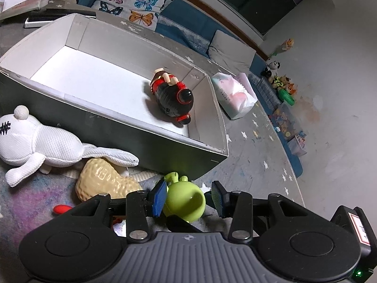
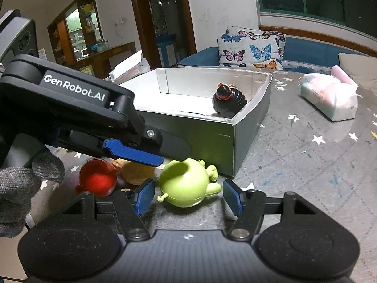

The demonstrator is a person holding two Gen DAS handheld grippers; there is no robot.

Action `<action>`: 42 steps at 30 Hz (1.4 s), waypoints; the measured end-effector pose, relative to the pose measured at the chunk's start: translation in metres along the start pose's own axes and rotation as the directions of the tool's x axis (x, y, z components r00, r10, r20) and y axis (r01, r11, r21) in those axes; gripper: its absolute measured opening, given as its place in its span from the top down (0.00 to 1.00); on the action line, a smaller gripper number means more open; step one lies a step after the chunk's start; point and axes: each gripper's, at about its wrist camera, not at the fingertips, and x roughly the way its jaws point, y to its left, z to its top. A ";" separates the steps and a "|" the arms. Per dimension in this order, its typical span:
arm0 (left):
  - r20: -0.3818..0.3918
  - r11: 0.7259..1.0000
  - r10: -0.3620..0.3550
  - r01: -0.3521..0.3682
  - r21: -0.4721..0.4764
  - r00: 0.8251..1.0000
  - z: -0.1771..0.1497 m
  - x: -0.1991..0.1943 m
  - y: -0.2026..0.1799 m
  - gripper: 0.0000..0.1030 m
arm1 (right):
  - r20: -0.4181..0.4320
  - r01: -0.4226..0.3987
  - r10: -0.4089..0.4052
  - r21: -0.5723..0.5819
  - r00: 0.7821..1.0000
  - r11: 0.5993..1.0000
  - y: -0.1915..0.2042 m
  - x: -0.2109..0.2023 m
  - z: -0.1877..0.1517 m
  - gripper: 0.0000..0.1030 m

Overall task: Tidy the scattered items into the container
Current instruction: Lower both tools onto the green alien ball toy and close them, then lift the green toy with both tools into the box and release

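Observation:
A grey box with a white inside [image 1: 106, 127] [image 2: 207, 132] stands on the rug and holds a black and red toy [image 1: 173, 97] [image 2: 228, 100]. A green round toy [image 1: 185, 202] [image 2: 186, 184] lies on the rug by the box's near corner. My left gripper [image 1: 188, 199] is open, its blue pads on either side of the green toy. My right gripper [image 2: 188, 195] is open too, with the green toy between its pads. A white plush bear [image 1: 35, 141], a tan peanut toy [image 1: 103, 181] and a red toy [image 2: 97, 178] lie beside the box.
A tissue pack [image 1: 235, 94] [image 2: 329, 99] lies on the starred rug right of the box. A butterfly pillow [image 1: 134, 0] [image 2: 252, 49] leans on the blue sofa behind. Small toys [image 1: 282, 85] line the floor along the wall.

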 end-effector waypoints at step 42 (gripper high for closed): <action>0.058 0.996 -0.066 0.062 0.064 0.996 -0.006 -0.028 -0.035 0.58 | 0.112 0.060 -0.060 0.003 0.992 0.998 0.002 -0.043 0.013 0.40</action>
